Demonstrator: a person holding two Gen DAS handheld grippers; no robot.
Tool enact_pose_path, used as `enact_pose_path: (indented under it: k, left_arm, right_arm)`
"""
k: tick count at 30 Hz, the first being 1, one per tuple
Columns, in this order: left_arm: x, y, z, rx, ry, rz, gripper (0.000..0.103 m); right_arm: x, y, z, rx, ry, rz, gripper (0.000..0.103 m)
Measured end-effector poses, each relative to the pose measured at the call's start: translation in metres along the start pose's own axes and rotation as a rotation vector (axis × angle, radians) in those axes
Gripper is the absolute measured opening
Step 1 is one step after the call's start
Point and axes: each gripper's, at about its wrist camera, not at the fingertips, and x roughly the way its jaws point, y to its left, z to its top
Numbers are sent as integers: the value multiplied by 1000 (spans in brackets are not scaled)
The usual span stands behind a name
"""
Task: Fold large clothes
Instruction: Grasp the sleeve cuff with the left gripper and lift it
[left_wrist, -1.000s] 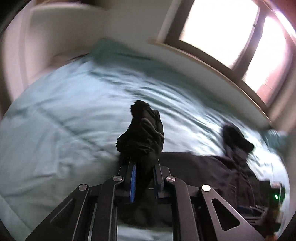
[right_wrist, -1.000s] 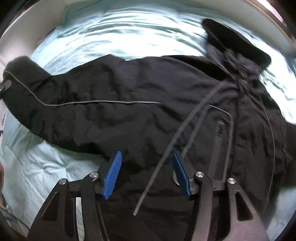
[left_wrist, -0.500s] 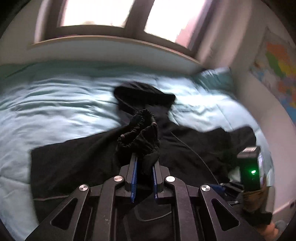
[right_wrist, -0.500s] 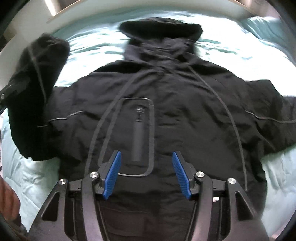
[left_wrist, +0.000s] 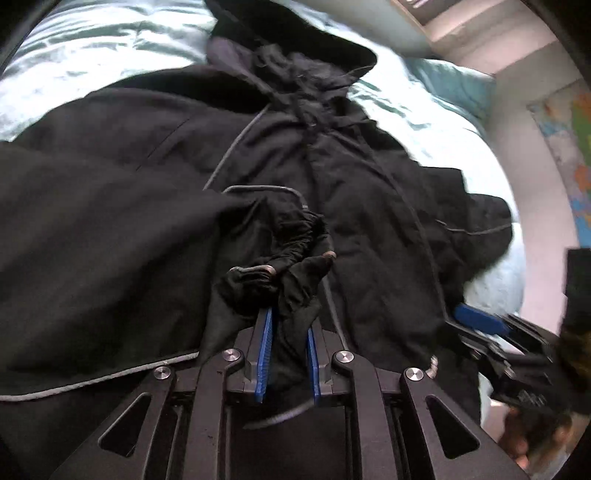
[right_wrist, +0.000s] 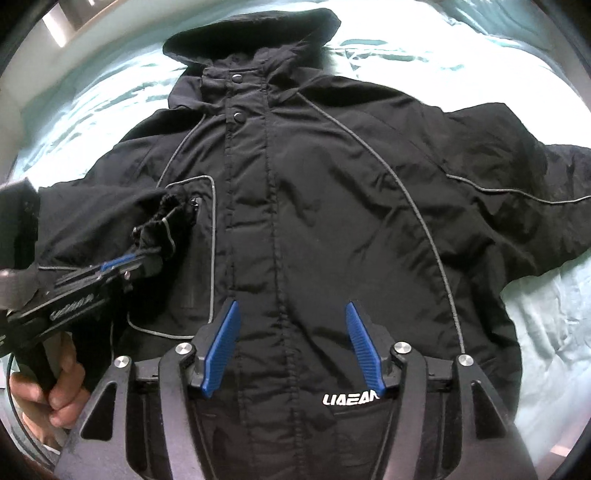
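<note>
While the black jacket (right_wrist: 314, 206) lies face-up and spread across the pale blue bedding (right_wrist: 546, 332), the left gripper (left_wrist: 286, 325) has its sleeve cuff (left_wrist: 288, 254) between its jaws.

And the left jaws have just been easing apart, now a narrow gap with the bunched cuff still pinched between the blue pads (left_wrist: 264, 354), the sleeve drawn over the jacket's chest. Over at the right gripper (right_wrist: 291, 321), the jaws have just been opening too, standing wide with nothing gripped, poised above the zipped front placket, which runs straight out ahead between them toward the hood (right_wrist: 255, 33).
</note>
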Motion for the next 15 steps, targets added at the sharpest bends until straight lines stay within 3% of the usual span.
enact_pose_path:
  k: [3, 5, 6, 8, 11, 14, 15]
  left_arm:
    - [-21, -4, -6, -5, 16, -60, 32]
    - [-39, -4, -10, -27, 3, -126, 53]
    - [-45, -3, -11, -42, -4, -138, 68]
    - [-58, -3, -15, -53, -36, -149, 72]
    - [-80, 0, -20, -60, -81, -45, 72]
    - [-103, 8, -26, -54, -151, 163, 72]
    - [-110, 12, -28, -59, -160, 201, 72]
  right_arm:
    - [-5, 7, 3, -13, -22, 34, 71]
    - [-9, 14, 5, -24, -37, 56, 74]
    - [-9, 18, 7, -26, -40, 62, 75]
    - [-11, 25, 9, -32, -46, 89, 76]
    - [-5, 40, 13, -57, -35, 103, 76]
    - [13, 63, 17, -85, 6, 168, 76]
    - [20, 70, 18, -90, 22, 184, 76]
